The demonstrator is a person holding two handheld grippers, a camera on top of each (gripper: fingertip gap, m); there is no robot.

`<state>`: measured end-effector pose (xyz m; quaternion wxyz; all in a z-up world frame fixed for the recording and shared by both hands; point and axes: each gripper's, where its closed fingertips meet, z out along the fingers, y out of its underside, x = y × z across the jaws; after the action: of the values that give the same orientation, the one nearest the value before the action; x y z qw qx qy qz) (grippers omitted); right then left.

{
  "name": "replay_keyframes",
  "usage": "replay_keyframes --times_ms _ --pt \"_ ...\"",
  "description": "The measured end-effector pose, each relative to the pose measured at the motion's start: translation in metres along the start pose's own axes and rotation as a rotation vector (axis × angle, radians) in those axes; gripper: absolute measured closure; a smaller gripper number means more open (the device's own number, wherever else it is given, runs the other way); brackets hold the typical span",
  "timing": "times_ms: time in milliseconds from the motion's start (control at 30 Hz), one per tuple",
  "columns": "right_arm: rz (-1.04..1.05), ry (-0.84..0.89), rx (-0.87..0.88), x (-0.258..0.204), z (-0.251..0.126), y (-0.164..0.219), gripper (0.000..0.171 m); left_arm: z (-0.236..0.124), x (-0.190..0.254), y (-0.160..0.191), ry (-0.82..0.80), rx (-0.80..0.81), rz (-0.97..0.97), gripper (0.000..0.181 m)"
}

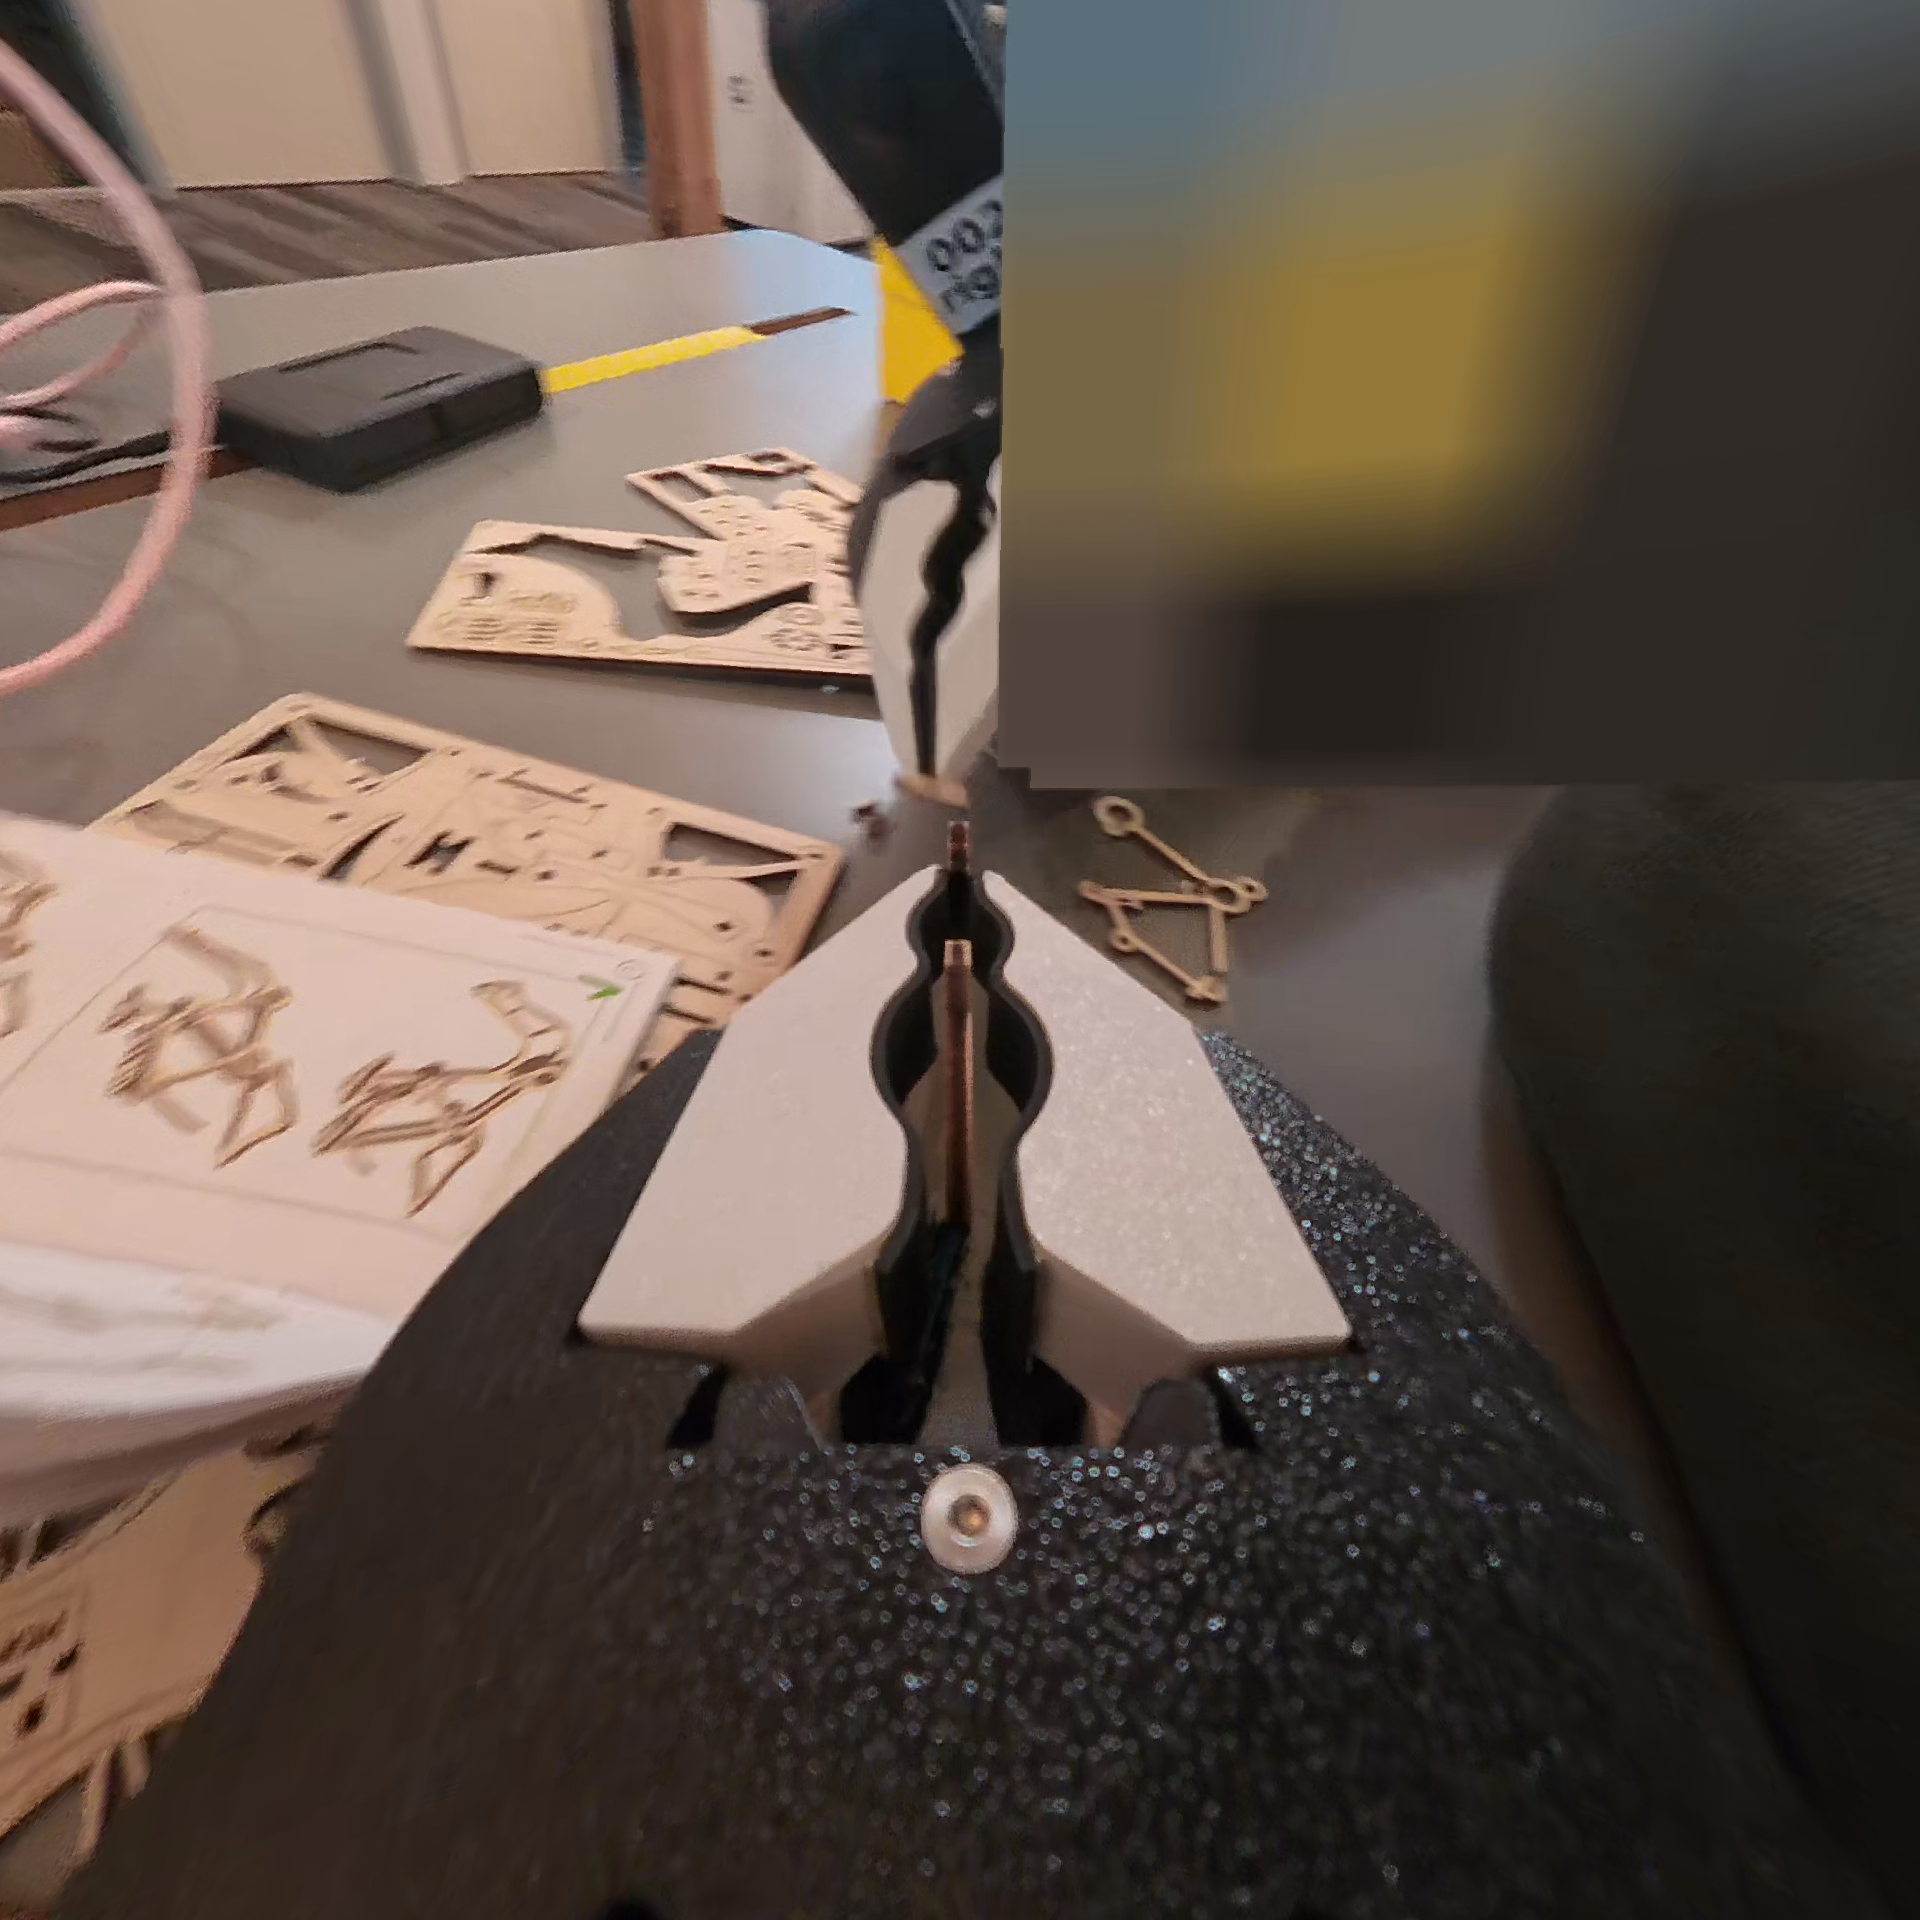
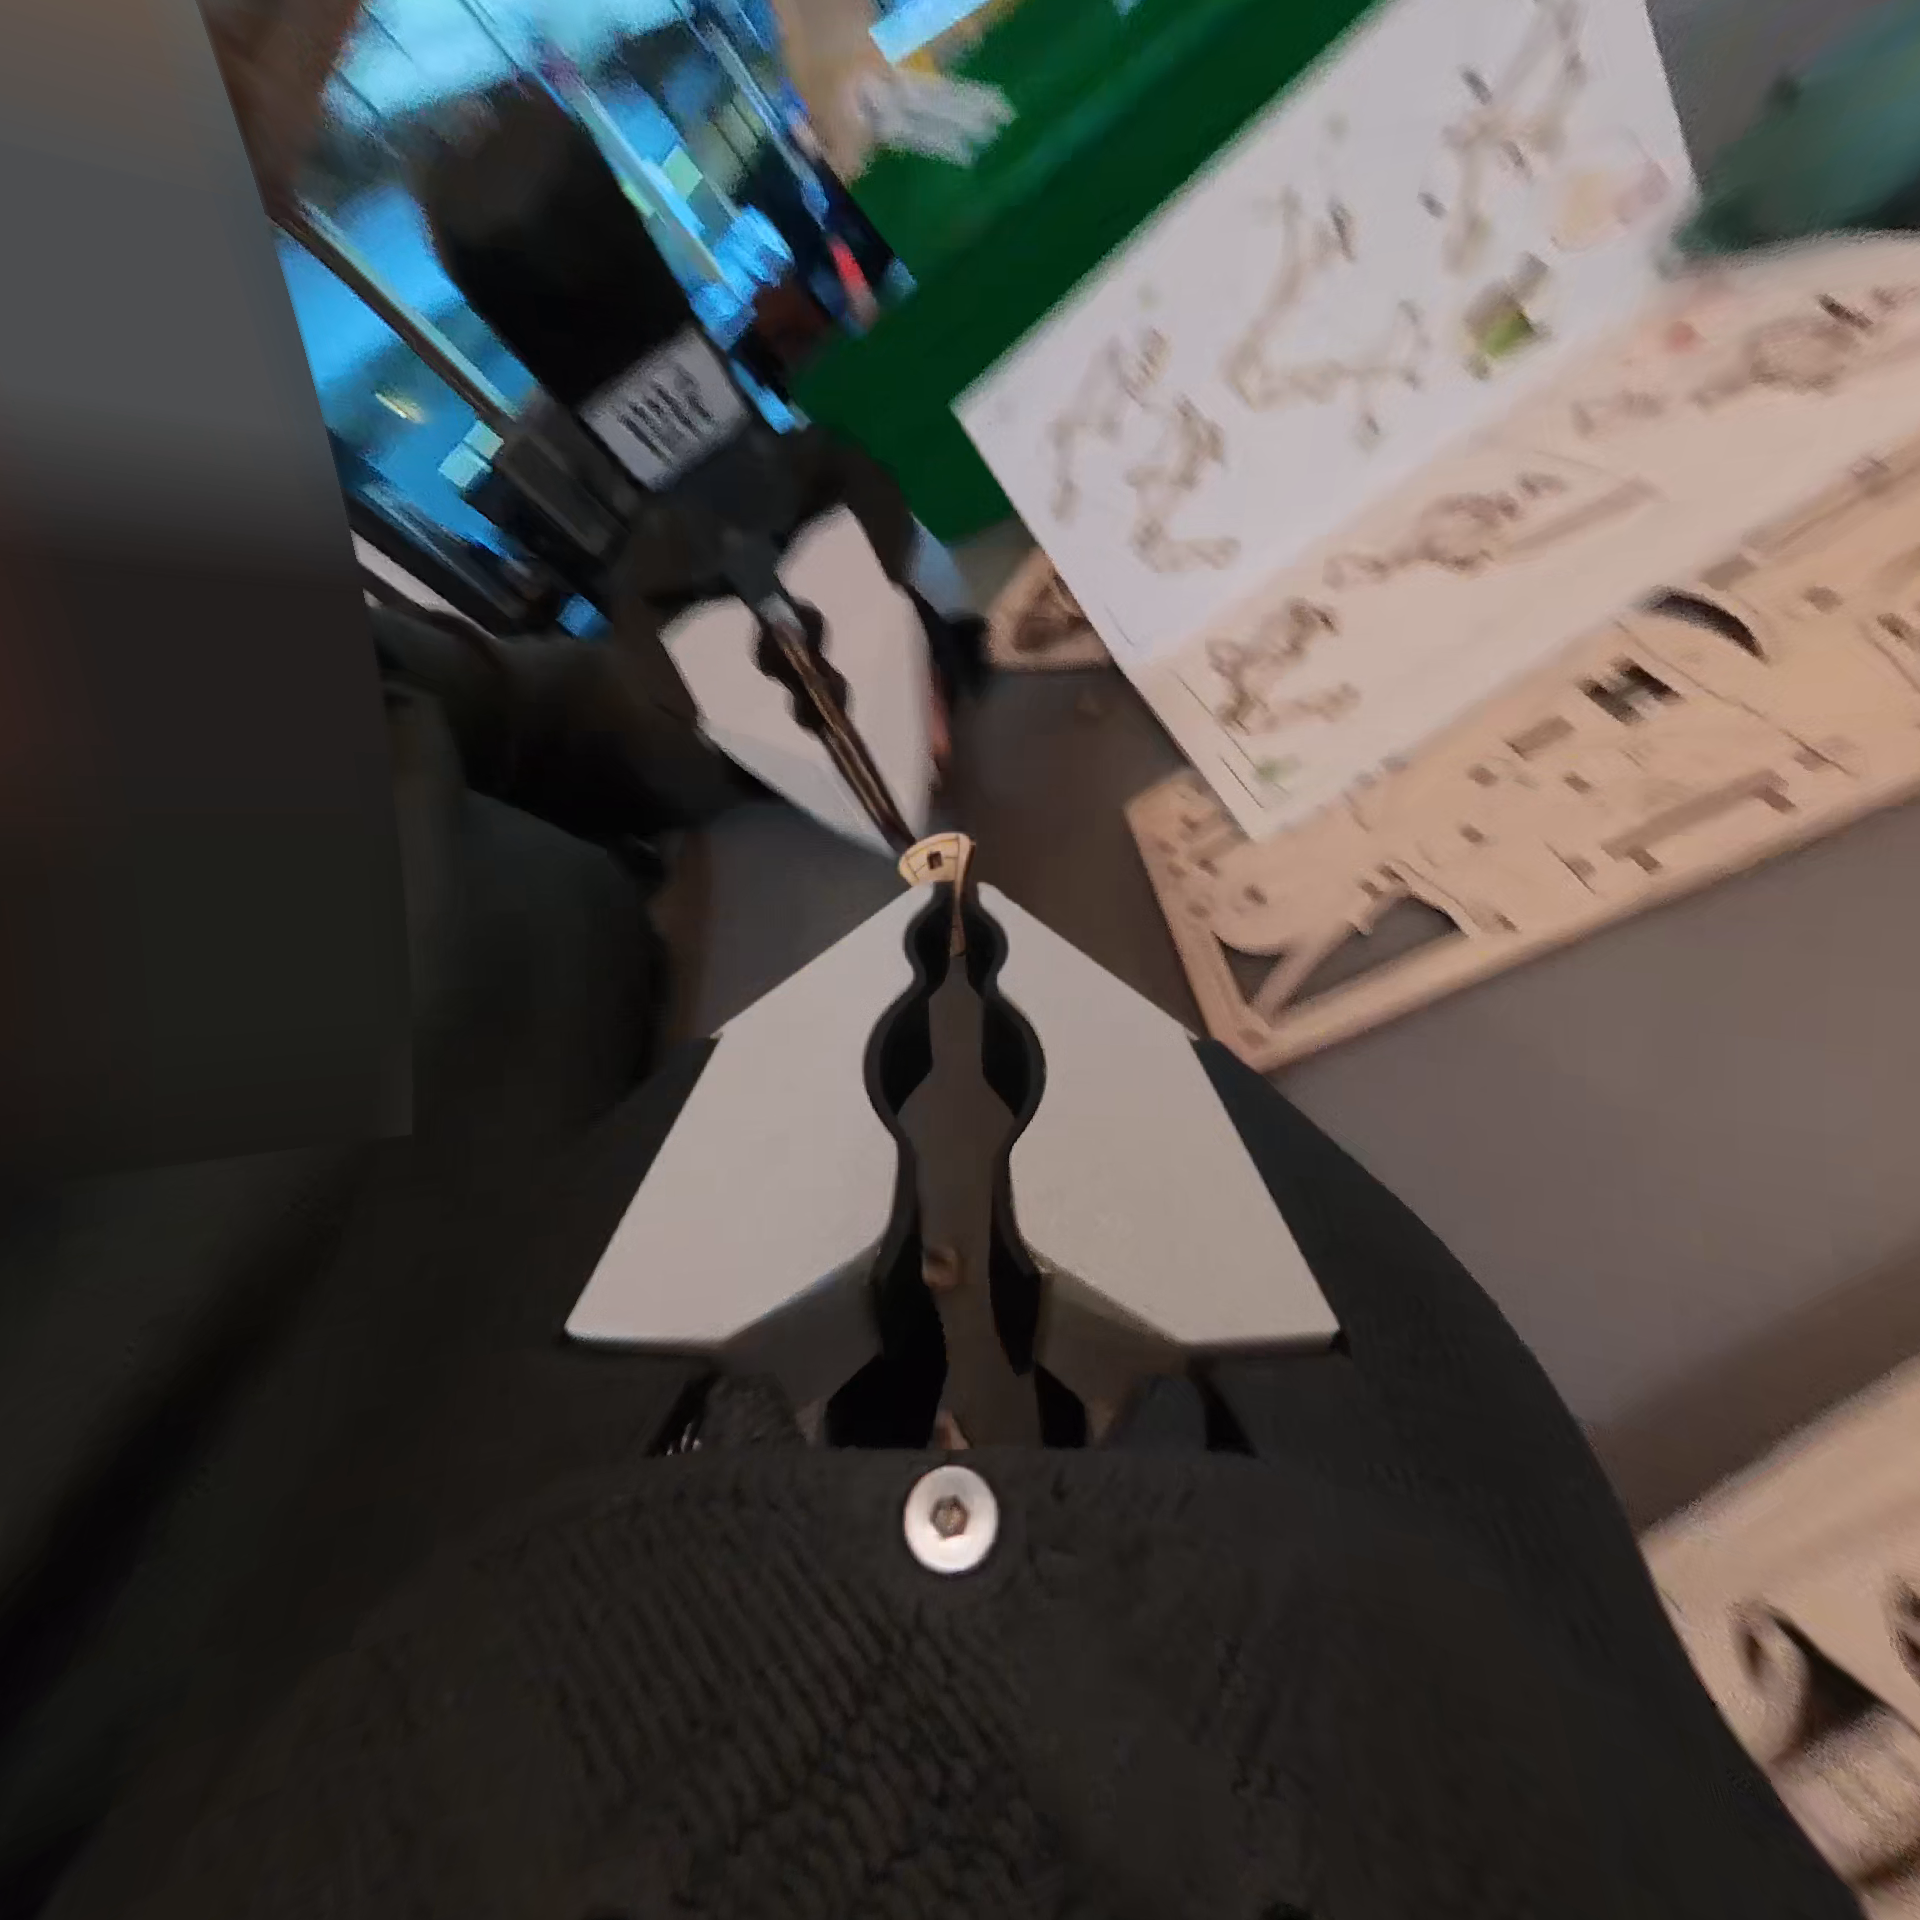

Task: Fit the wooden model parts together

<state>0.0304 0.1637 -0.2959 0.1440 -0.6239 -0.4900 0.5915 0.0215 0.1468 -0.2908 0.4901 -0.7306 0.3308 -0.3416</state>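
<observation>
Left tool and right tool are both clamped, tips nearly meeting.

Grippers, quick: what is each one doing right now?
Left gripper: shut on a thin wooden strip, held edge-on.
Right gripper: shut on a small fan-shaped wooden piece at its tips.

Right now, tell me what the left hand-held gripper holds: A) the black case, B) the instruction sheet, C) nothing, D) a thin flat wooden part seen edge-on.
D: the left hand-held gripper is shut on a thin wooden part that stands edge-on between its fingers.
</observation>
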Motion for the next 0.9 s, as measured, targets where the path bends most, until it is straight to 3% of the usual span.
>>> replay_keyframes --times_ms 100,500,733,900 --pt "0.01 0.102 -0.147 0.016 -0.001 0.02 0.171 -0.003 -0.009 0.001 -0.036 -0.001 -0.026 0.181" --pt "-0.044 0.266 -0.382 0.033 -0.016 0.043 0.171 -0.01 -0.019 0.001 -0.101 -0.027 -0.033 0.181" --pt "-0.151 0.225 -0.302 0.021 -0.017 0.025 0.148 -0.008 -0.016 0.004 -0.089 -0.035 -0.028 0.181" --pt "-0.228 0.417 -0.276 0.029 -0.012 0.032 0.146 -0.009 -0.019 0.002 -0.102 -0.023 -0.035 0.181"
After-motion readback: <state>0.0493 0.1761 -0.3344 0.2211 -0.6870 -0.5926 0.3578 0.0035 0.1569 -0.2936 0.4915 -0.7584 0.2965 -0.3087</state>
